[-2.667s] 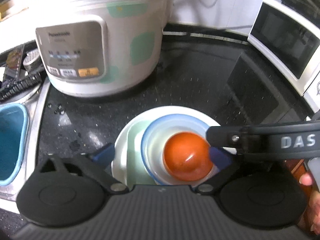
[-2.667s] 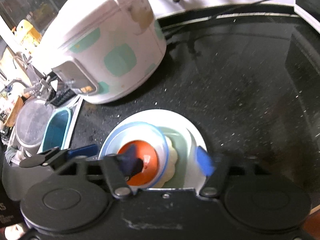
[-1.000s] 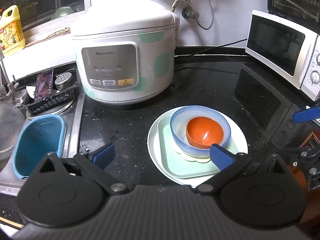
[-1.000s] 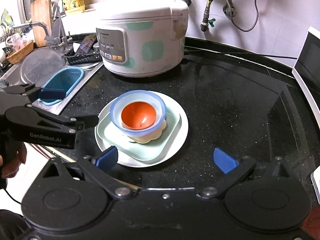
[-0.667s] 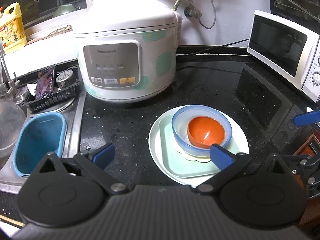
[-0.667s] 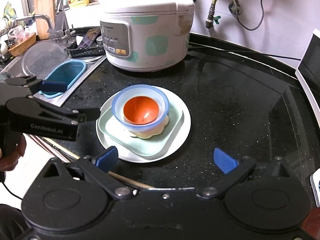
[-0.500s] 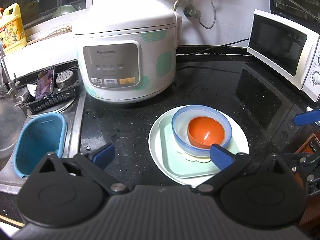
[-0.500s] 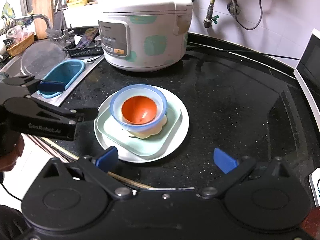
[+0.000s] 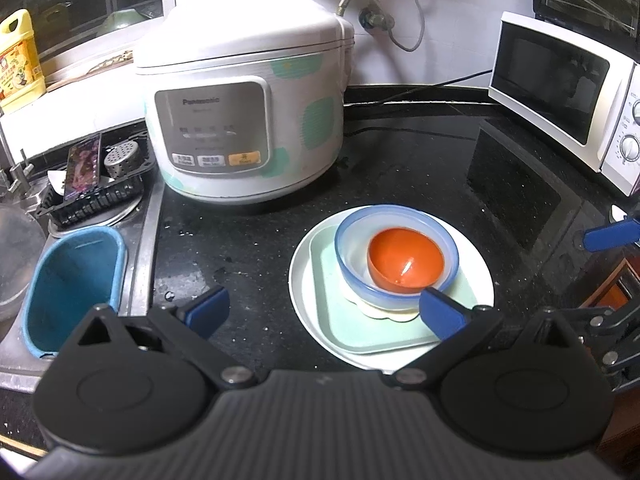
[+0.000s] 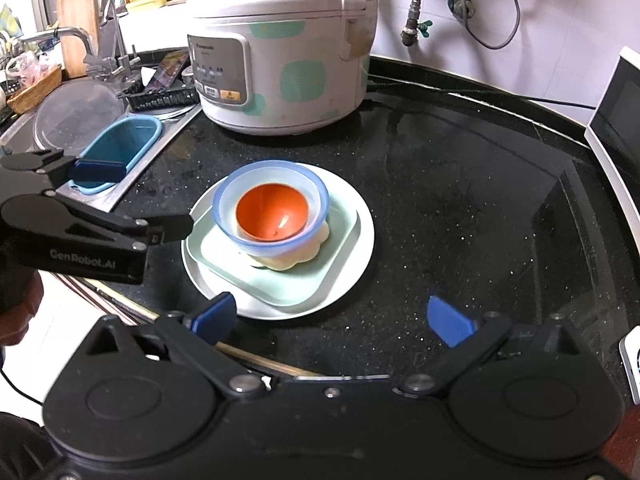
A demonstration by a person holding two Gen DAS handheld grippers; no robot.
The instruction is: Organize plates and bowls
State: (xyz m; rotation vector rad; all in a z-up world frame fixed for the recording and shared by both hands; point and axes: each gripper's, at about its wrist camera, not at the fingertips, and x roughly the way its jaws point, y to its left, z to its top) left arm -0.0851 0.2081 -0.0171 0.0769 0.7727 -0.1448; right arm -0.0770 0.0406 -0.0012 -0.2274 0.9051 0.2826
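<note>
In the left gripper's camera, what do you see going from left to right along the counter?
Blue tub → rice cooker → orange bowl in the stack of dishes → microwave.

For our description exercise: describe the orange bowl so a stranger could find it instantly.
Start at the big white rice cooker on the black counter; just in front sits a round white plate carrying stacked dishes. The orange bowl nests at the very top, inside a pale blue bowl: the smallest and only brightly coloured piece.
</note>
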